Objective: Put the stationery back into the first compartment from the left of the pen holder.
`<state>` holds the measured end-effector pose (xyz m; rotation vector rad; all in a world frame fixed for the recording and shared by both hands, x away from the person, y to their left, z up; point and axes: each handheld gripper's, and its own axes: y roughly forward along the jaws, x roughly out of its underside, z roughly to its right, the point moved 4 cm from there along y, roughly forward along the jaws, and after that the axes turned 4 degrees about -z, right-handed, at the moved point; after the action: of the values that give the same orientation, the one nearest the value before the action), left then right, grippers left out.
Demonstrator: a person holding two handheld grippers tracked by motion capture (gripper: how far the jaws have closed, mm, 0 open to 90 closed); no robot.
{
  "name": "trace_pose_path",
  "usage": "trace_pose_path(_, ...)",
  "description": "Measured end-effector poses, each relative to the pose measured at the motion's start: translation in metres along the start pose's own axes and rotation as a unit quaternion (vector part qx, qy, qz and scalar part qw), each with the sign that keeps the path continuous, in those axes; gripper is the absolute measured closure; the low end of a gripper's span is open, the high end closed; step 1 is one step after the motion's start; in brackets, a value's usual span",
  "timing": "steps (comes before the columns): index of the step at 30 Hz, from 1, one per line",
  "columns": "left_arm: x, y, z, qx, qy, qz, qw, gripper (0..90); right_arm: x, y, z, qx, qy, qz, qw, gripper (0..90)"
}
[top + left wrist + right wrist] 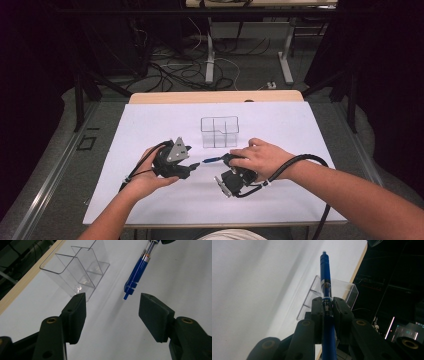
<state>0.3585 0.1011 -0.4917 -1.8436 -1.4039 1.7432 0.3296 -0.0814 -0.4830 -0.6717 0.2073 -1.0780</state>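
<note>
- The blue pen (325, 272) carries a small white print on its barrel, right where the right gripper (327, 305) clamps it; the letters are too small and blurred to read.
- No other text, label, brand, number or sign can be read on the clear organiser (219, 132) or the white surface (150, 200).

Clear box (219, 132) with little rooms, standing on white table (150, 130). Tangled cables (175, 70) on floor behind.

left gripper (192, 164): black, grey three-cornered plate | right gripper (222, 159): black, brass screws | cables: black
</note>
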Motion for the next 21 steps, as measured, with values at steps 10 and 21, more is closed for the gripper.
trace_pose_path(10,-0.015,0.015,0.009,0.018,0.042,-0.020,0.9988,48.0,-0.002,0.001,-0.001,0.000,0.007,0.001,1.0000,79.8)
trace_pose_path(21,-0.032,0.031,0.016,0.029,0.066,-0.027,0.9970,54.7,-0.004,0.003,0.002,0.005,-0.003,0.006,1.0000,79.8)
